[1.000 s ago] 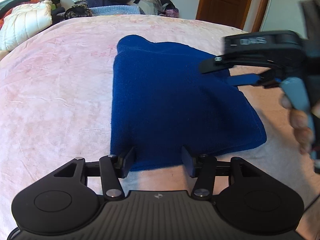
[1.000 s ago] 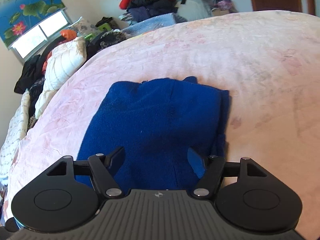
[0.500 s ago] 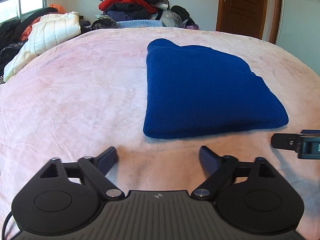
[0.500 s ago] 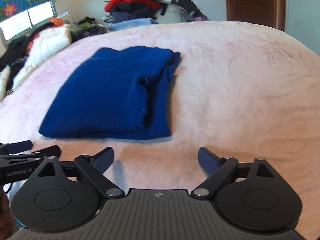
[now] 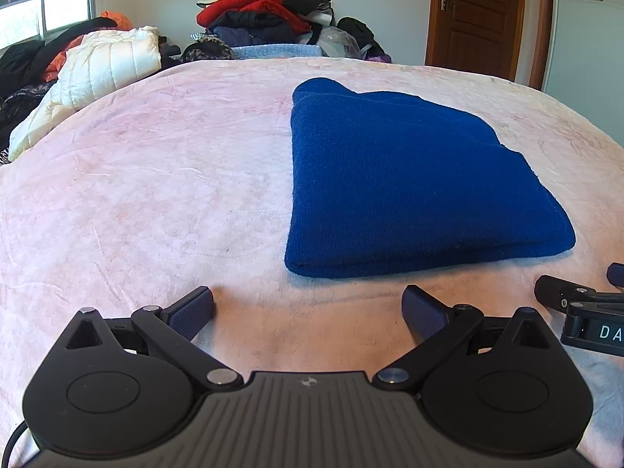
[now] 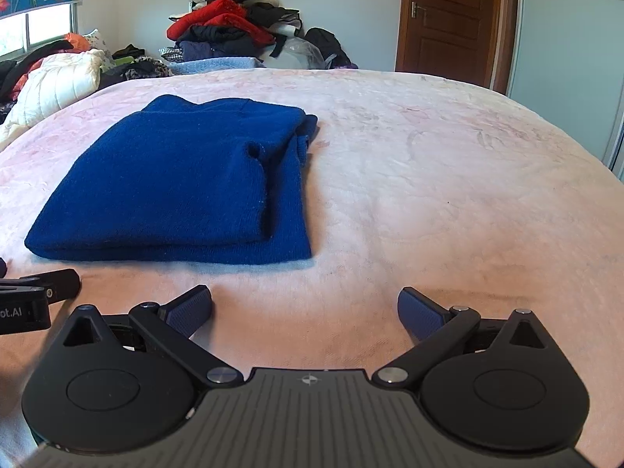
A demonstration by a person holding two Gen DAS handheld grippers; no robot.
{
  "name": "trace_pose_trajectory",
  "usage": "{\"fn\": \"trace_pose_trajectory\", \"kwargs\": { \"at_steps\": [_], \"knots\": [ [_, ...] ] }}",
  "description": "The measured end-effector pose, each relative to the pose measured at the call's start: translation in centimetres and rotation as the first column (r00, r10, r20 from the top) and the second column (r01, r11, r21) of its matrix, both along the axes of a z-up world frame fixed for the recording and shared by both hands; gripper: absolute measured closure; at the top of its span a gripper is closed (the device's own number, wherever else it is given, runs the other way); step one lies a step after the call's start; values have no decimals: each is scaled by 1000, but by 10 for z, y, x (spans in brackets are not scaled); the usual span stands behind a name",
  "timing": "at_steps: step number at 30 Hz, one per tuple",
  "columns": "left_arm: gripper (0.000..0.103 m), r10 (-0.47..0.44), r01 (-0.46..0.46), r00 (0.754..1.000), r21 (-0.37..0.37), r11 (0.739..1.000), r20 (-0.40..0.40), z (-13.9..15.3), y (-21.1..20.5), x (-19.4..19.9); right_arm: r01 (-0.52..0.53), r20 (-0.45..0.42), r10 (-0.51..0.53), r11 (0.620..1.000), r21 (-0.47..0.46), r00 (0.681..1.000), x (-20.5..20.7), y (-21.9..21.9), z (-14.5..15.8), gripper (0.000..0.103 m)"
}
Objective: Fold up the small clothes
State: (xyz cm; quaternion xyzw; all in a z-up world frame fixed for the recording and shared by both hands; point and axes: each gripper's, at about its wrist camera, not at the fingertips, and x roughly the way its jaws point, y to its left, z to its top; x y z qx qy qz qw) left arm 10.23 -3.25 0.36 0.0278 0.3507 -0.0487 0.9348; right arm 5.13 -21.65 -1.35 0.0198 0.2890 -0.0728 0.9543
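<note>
A dark blue knit garment (image 5: 401,179) lies folded flat on the pink bed cover (image 5: 156,195); it also shows in the right wrist view (image 6: 175,191), with layered folded edges at its right side. My left gripper (image 5: 308,308) is open and empty, just in front of the garment's near edge, apart from it. My right gripper (image 6: 304,308) is open and empty, in front of and to the right of the garment. The right gripper's tip (image 5: 577,304) shows at the right edge of the left wrist view.
A heap of clothes (image 5: 265,19) is piled beyond the far edge of the bed. A white quilted jacket (image 5: 97,66) and dark clothes lie at the far left. A brown door (image 6: 448,19) stands at the back right.
Both grippers have let go of the garment, opened wide and pulled back toward the near side of the bed. The garment now lies folded and still.
</note>
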Motion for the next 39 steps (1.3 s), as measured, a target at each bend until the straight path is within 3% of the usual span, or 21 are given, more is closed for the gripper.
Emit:
{"fn": "trace_pose_trajectory", "kwargs": {
  "at_steps": [39],
  "knots": [
    [0,-3,3,1000,0,1000,1,0,0,0,-15,5,15,1000,11,1000,0,1,-1,1]
  ]
}}
